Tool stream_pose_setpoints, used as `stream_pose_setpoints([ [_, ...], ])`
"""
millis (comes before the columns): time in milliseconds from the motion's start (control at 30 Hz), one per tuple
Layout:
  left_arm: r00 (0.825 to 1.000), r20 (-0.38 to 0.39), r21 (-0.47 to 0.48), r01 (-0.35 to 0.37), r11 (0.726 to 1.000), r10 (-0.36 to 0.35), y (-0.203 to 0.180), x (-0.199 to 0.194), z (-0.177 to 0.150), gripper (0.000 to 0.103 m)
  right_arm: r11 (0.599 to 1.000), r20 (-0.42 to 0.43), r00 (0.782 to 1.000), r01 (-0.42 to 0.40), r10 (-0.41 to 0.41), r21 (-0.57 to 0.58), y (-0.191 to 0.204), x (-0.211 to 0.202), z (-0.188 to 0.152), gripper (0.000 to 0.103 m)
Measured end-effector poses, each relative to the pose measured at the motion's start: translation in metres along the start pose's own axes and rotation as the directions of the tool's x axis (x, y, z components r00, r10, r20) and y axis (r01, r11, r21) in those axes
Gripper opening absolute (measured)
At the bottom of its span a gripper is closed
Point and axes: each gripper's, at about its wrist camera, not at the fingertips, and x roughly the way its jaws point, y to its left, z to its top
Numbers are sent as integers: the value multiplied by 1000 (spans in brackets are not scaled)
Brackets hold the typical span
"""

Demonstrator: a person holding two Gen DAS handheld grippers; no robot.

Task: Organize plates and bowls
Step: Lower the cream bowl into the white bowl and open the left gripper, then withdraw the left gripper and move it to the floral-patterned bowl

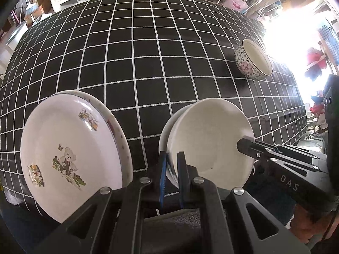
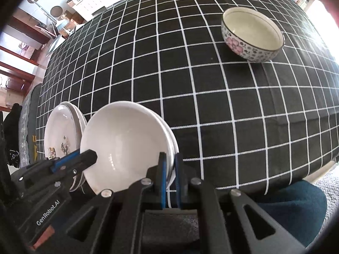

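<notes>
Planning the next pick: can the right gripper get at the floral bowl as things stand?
Probably not yet: the right gripper is shut on the stacked white bowls, as is the left gripper. The checked cloth toward the floral bowl looks unobstructed.

Both grippers are matte black with triangular cutouts, silver round screws and blue finger pads. The left gripper (image 1: 171,165) reads "GenRobot.AI" in white on its side, the right gripper (image 2: 169,165) reads "DAS". Teal trouser leg (image 2: 296,203) shows below.

Left gripper (image 1: 172,165) and right gripper (image 2: 169,167), side by side, each with fingers nearly closed, pinching a thin rim
</notes>
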Motion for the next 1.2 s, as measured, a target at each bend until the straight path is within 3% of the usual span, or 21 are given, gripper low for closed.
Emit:
stream_pose_setpoints([
  [633, 1000, -9, -10, 19, 1000, -20, 4, 7, -1, 8, 997, 24, 998, 64, -63, -46, 12, 1, -1, 12],
  [700, 1000, -1, -8, 24, 1000, -24, 4, 5, -1, 8, 997, 21, 998, 66, -66, -31, 11, 2, 1, 17],
  [833, 1000, 8, -4, 24, 1000, -24, 4, 2, -2, 8, 995, 23, 994, 104, -104, -5, 5, 2, 2, 38],
  [1000, 999, 16, -7, 28, 1000, -28, 3, -1, -4, 9, 995, 38, 994, 99, -98, -13, 2, -2, -2, 44],
  [1200, 997, 64, 7, 37, 999, -38, -2, -24, -4, 22, 996, 105, 992, 79, -75, -40, 2, -31, 1, 46],
])
